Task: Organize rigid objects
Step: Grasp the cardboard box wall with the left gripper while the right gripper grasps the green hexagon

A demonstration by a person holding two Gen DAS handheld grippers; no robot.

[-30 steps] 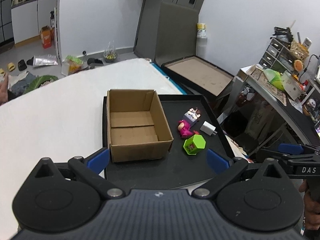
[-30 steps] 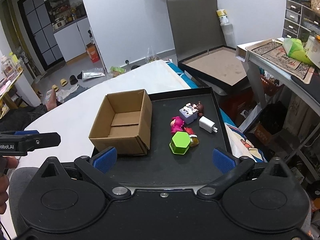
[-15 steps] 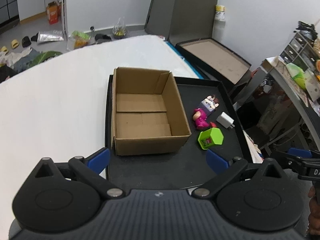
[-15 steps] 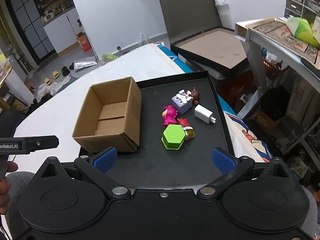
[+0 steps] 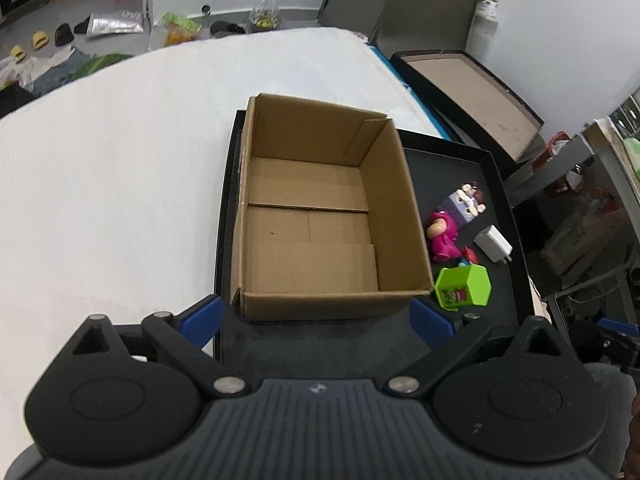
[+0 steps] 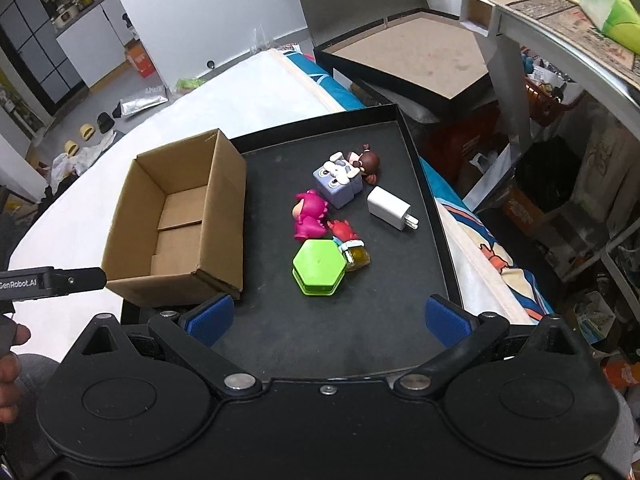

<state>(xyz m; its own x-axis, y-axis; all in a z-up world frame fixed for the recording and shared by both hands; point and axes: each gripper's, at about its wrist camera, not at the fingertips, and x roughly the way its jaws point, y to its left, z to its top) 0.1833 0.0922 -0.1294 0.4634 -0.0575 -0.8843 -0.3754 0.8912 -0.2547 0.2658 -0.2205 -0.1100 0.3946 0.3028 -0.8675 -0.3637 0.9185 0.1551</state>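
Note:
An empty open cardboard box (image 5: 320,216) (image 6: 180,220) stands on the left of a black tray (image 6: 404,280) (image 5: 472,168). To its right lie a green hexagonal box (image 6: 319,266) (image 5: 464,290), a pink figure (image 6: 308,218) (image 5: 442,234), a purple cube toy (image 6: 338,180) (image 5: 462,204), a white charger (image 6: 392,208) (image 5: 494,244), a small red toy (image 6: 343,230) and a small yellow jar (image 6: 357,255). My left gripper (image 5: 316,320) is open at the box's near wall. My right gripper (image 6: 326,316) is open, just short of the green box.
The tray rests on a white bed surface (image 5: 120,160). A larger dark lid with a brown inside (image 6: 408,56) lies beyond the tray. A metal shelf with clutter (image 6: 568,40) stands at the right. Bags and slippers lie on the floor (image 5: 100,32) behind.
Both grippers have moved forward and down towards the tray. The box and toys look larger and nearer. Nothing on the tray has moved.

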